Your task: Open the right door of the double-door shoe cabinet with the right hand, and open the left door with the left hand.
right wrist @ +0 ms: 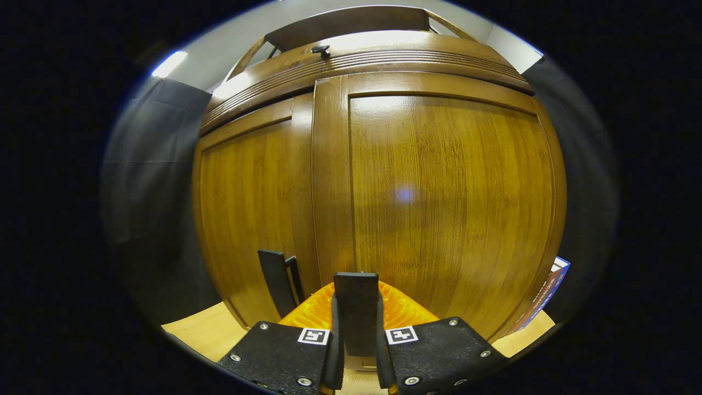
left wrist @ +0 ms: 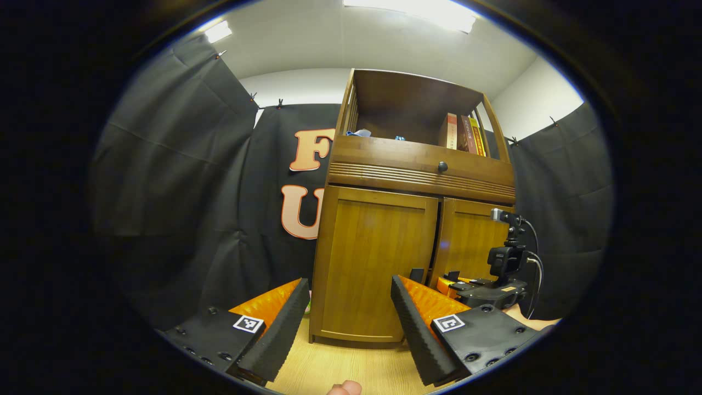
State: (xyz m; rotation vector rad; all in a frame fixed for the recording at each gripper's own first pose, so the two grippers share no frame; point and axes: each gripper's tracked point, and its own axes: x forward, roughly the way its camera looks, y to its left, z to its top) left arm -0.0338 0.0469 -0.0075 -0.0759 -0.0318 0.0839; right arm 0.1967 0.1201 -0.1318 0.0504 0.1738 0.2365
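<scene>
Booth: black cloth walls (left wrist: 181, 164) hang on both sides and behind, a white ceiling with lit panels sits above, and a light wooden floor (left wrist: 351, 367) runs under the furniture.
Cabinet: the shoe cabinet (left wrist: 384, 164) stands against the back cloth, ahead of my left tongs and a little to their right. It has a ribbed drawer band with a small dark knob (left wrist: 442, 166) above the two doors.
Shelf: an open compartment on top holds a few upright books (left wrist: 463, 133) at its right end.
Left door: the left door (left wrist: 373, 263) looks flush with the frame, directly beyond my left tongs and apart from them.
Right door: the right door (right wrist: 439, 203) fills most of the right gripper view; a black handle (right wrist: 356, 307) stands upright at its lower inner edge.
Left tongs: my left gripper (left wrist: 348, 323) is spread wide, nothing between its ribbed fingers (left wrist: 414, 329), hovering low over the floor short of the cabinet.
Right tongs: my right gripper (right wrist: 356, 351) has both fingers pressed against the sides of the black handle, closed onto it. In the left gripper view I see it low against the right door.
Second handle: another black handle (right wrist: 279, 280) stands on the left door, just beside the gripped one.
</scene>
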